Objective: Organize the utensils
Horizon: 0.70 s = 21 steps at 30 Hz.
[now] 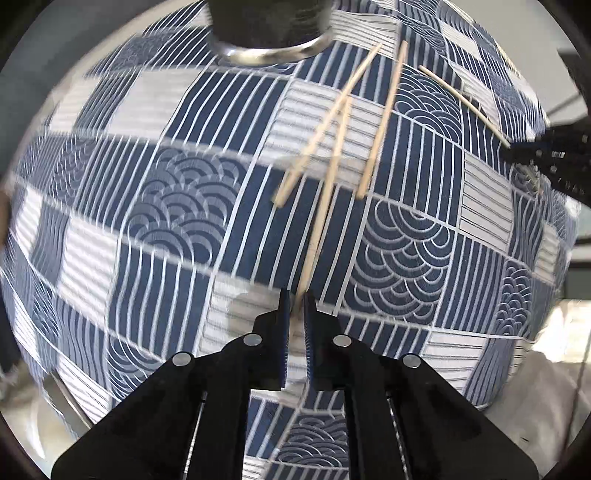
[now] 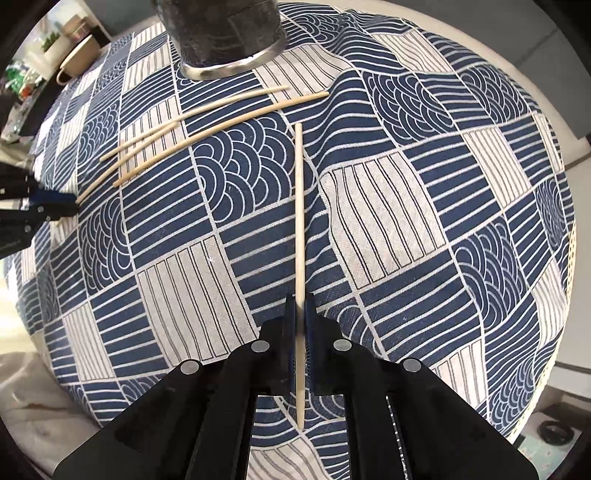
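Several pale wooden chopsticks lie on a blue and white patterned tablecloth [image 2: 388,206]. My left gripper [image 1: 295,295] is shut on one chopstick [image 1: 325,199] that points away toward the others [image 1: 380,125]. My right gripper [image 2: 300,299] is shut on another chopstick [image 2: 299,206], which runs straight ahead and also sticks out behind the fingers. A dark mesh utensil holder with a metal base [image 2: 225,40] stands at the far edge; it also shows in the left wrist view [image 1: 269,33]. The left gripper shows at the left of the right wrist view [image 2: 55,205], at the end of a chopstick.
Loose chopsticks [image 2: 207,118] lie in a fan below the holder. A beige cup [image 2: 79,57] and clutter sit at the far left. The right gripper [image 1: 546,151] shows at the right edge of the left wrist view. The cloth is wrinkled [image 2: 332,92].
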Tool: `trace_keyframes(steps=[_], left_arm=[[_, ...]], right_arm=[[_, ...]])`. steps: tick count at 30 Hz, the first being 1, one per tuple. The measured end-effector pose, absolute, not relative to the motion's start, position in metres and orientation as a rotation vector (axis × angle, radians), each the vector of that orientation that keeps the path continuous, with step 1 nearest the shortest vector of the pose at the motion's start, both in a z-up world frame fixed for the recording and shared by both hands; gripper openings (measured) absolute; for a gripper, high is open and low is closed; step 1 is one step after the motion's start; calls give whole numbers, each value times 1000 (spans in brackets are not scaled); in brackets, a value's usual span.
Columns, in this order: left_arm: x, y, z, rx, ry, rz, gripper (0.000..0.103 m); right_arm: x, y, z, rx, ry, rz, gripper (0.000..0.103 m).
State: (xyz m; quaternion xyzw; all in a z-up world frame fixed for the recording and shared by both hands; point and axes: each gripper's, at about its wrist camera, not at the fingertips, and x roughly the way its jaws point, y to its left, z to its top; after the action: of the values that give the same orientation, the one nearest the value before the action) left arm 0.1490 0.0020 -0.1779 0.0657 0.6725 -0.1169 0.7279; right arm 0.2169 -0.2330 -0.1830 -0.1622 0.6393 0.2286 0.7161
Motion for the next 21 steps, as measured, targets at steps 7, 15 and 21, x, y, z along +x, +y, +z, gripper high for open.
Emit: trace_keyframes(steps=[7,15,21], left_arm=[[132,23,-176,95,1484,-215,5],[135,36,-151,54,1438,-180,5],[139,38,-129,27,1384,-178,5]], right_arm=[[209,-257,-163,-218,1388,528,4],[219,-294,-141,-104,1348,502,4],[218,-310,-136,-4,1327,468,5]])
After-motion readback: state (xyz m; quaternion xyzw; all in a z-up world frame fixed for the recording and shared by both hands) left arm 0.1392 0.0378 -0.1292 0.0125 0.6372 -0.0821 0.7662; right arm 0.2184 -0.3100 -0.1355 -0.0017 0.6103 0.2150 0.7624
